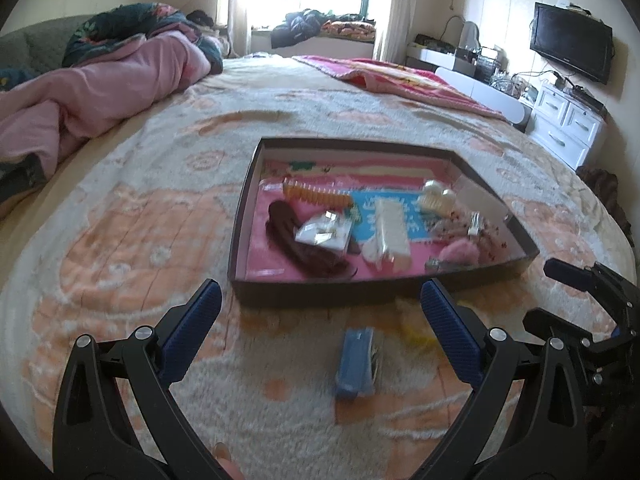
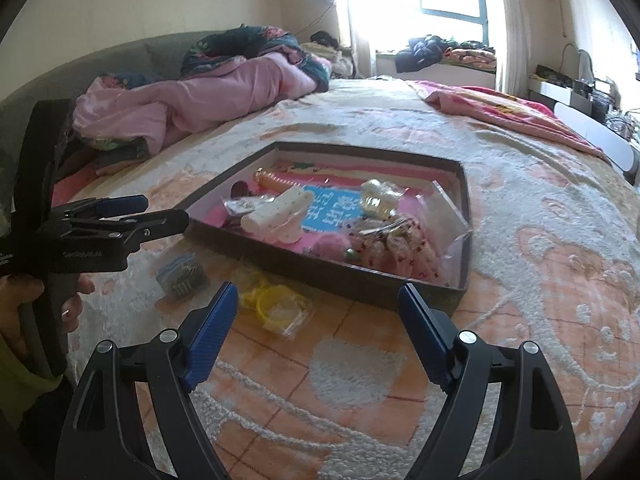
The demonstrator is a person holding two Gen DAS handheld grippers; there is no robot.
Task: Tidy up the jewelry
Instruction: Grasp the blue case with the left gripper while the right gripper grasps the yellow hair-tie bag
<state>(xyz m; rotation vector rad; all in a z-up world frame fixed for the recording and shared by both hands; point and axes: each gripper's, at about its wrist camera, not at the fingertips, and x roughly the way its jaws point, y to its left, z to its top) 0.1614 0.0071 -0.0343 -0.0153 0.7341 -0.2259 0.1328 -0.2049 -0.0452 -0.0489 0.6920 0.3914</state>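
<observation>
On the bed's patterned blanket [image 1: 132, 240], we've got both grippers poised just short of the dark tray [image 1: 320, 300], and nothing's in either one yet. Our left gripper [image 1: 320, 304] has its fingers spread wide, lined up over a small blue packet [image 1: 356, 364] lying loose on the blanket just in front of the tray's near wall. Our right gripper [image 2: 318, 308] is spread too, empty, with a clear bag of yellow rings [image 2: 276, 308] sitting just ahead of its left finger.

Looks like we're at the pick-up stage: two stray pieces are outside the tray, while the rest is already in it, including the brown hair piece [image 1: 304, 240], the white clip [image 1: 390, 232] and the orange comb [image 1: 316, 196].

Next move, by our reckoning: drop the left fingers down either side of the blue packet and close. It lies flat on soft pile, so the tips will need to press into the blanket to get under its edges.

Room-wise, plenty of bare blanket to our left. Tighter on the right, where the two grippers sit near each other, and that near tray wall stands right behind both targets, so we must lift before carrying across.
</observation>
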